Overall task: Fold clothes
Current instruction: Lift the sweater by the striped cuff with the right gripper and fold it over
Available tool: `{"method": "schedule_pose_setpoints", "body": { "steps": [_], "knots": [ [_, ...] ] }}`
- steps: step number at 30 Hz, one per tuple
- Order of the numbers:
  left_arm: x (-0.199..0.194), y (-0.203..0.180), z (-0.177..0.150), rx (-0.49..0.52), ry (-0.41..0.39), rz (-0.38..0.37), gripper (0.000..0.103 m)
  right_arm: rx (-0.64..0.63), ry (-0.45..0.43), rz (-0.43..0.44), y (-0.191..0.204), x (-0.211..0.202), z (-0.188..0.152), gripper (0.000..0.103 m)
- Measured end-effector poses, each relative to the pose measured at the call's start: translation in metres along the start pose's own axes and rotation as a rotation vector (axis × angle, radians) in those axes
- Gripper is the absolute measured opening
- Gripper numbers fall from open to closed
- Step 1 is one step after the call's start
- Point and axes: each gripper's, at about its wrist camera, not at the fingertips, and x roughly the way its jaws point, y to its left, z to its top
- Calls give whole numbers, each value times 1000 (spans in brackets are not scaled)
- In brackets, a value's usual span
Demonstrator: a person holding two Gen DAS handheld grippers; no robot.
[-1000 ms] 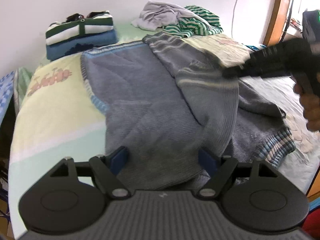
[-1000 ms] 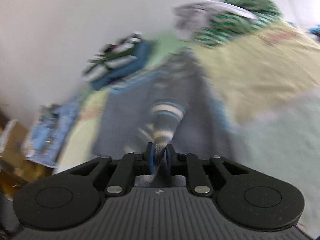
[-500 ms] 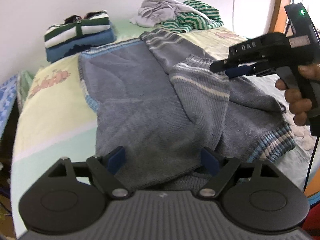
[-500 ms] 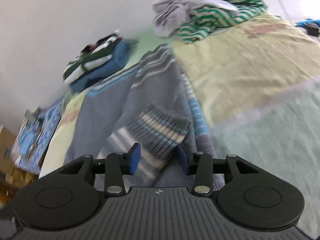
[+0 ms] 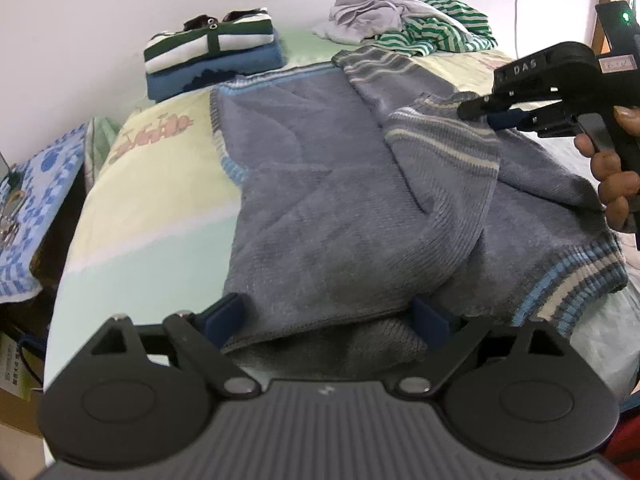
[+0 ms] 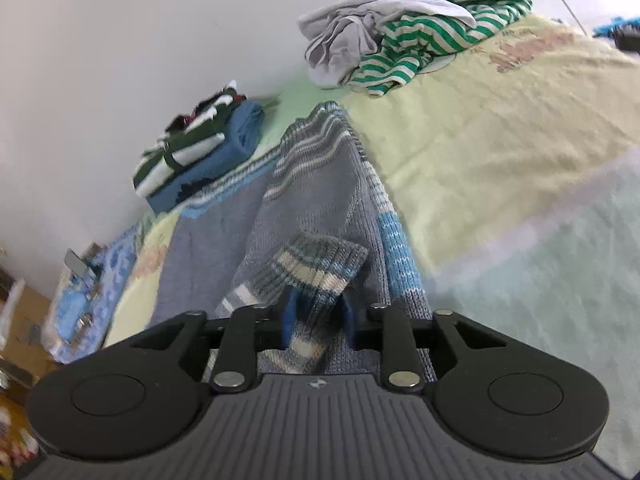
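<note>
The grey sweater (image 5: 328, 216) lies flat on the bed (image 5: 152, 216), its long axis running away from the left gripper (image 5: 330, 320), hem toward the wall. Its near edge sits between that gripper's jaws, which are spread wide and opening, pads clear of the knit. The striped sleeve cuff (image 6: 316, 260) lies between the right gripper's (image 6: 318, 318) closing jaws; motion blur hides whether the pads press it. The person's hand (image 5: 616, 176) is cut off by the frame edge. Beyond the jaws, a folded stack (image 5: 212, 60) and a loose clothes heap (image 5: 408, 16) sit against the white wall (image 5: 120, 8).
</note>
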Motion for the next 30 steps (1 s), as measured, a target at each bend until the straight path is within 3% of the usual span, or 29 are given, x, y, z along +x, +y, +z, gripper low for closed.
{"method": "schedule_pose_setpoints", "body": {
  "steps": [3, 6, 8, 9, 14, 21, 26, 30],
  "knots": [
    [-3, 4, -1, -21, 2, 0, 93, -4, -18, 7, 3, 2, -1, 38],
    [-1, 7, -2, -34, 12, 7, 95, -41, -31, 3, 8, 9, -1, 38],
    [0, 6, -1, -28, 13, 10, 96, -64, -27, 10, 13, 8, 3, 19],
    [0, 5, -1, -24, 13, 12, 96, -70, -25, 18, 14, 7, 4, 15],
    [1, 4, -1, -14, 11, 13, 96, -25, -29, 95, 19, -12, 20, 14],
    [3, 5, 2, -11, 2, 40, 98, 70, -131, 226, 27, -47, 58, 14],
    [9, 7, 9, -58, 2, 33, 92, 150, -173, 263, 15, -67, 77, 14],
    [15, 8, 16, -120, 13, 26, 72, 163, -199, 271, 7, -80, 84, 14]
  ]
}}
